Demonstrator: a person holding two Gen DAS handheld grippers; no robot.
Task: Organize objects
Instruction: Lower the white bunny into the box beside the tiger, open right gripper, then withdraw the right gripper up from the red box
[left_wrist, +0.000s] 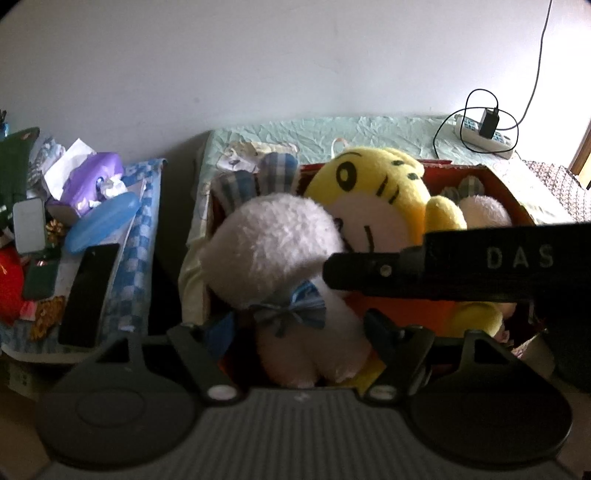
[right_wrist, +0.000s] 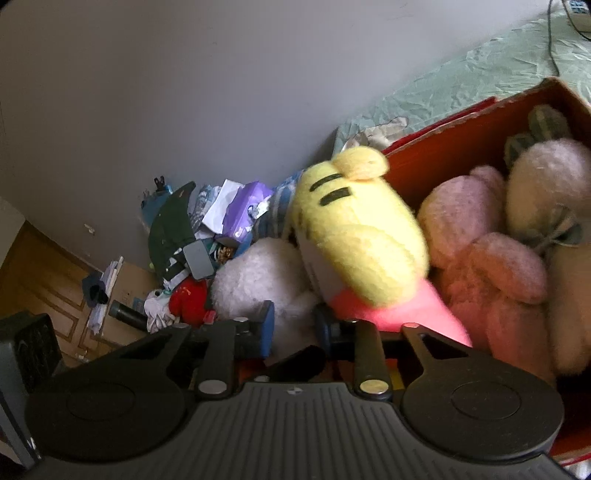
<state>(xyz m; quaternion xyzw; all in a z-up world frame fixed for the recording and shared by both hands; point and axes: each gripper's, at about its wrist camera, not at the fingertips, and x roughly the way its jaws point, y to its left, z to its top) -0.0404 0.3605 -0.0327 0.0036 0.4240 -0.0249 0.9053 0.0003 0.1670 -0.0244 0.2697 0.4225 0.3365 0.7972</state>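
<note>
Currently, status:
My left claw (left_wrist: 295, 325): spread around the white bunny (left_wrist: 273, 243), not pinching.
My right claw (right_wrist: 293, 325): narrow gap; grip unclear.
Box (right_wrist: 443, 144): holds toys.

1. The left tool (left_wrist: 295, 328) has a grey ribbed body flanked by two round black discs, each with a raised inner circle.
2. Black angled linkage arms run forward from silver pivot screws to its fingers (left_wrist: 384, 332); one finger carries a blue pad.
3. The right tool (right_wrist: 293, 328) is built alike: ribbed dark-grey body, black discs, silver screws, blue-padded fingers (right_wrist: 267, 325).
4. In the left wrist view, the right tool's black side shows a small silver screw and pale raised letters "DAS".
</note>
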